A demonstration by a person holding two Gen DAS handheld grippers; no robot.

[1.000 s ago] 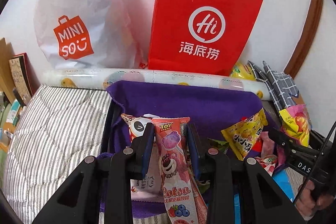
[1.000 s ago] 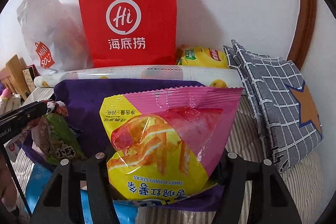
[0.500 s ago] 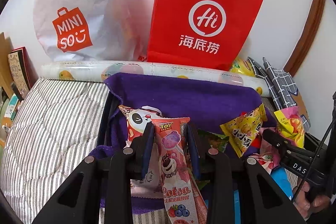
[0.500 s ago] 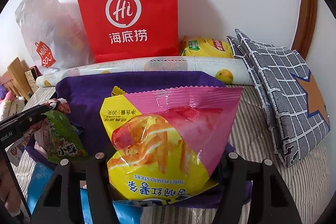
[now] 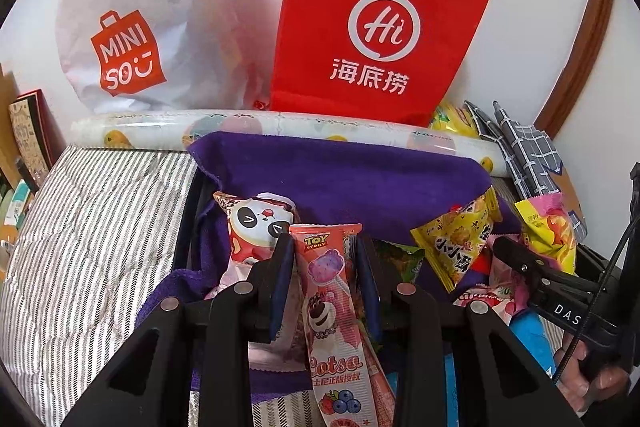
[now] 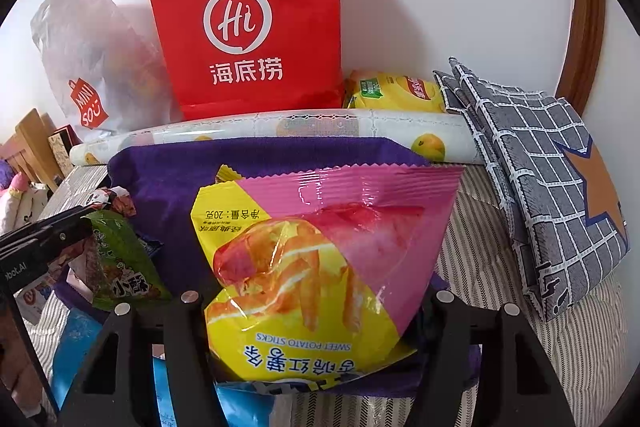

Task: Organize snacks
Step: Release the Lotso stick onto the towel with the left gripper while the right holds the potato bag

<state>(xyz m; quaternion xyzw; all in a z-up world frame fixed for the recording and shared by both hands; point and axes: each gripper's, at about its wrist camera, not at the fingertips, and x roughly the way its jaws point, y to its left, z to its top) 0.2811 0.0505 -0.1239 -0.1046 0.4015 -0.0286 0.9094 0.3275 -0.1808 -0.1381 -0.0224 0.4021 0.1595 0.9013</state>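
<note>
My left tool (image 5: 325, 269) pinches the Lotso packet (image 5: 334, 311); right tool (image 6: 316, 307) apparently grips the sweet potato sticks bag (image 6: 320, 267); slick film may slip

Red paper bag (image 5: 376, 27), white plastic bag (image 5: 132, 15), possibly books (image 5: 28, 131).

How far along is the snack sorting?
Nothing looks clearly sorted yet. In hand: the left gripper is shut on a pink snack stick, and the right gripper holds a sweet potato sticks bag, though its fingers are hidden behind it. Left: a panda packet, yellow packet and green packet lie loose on the purple towel.
</note>
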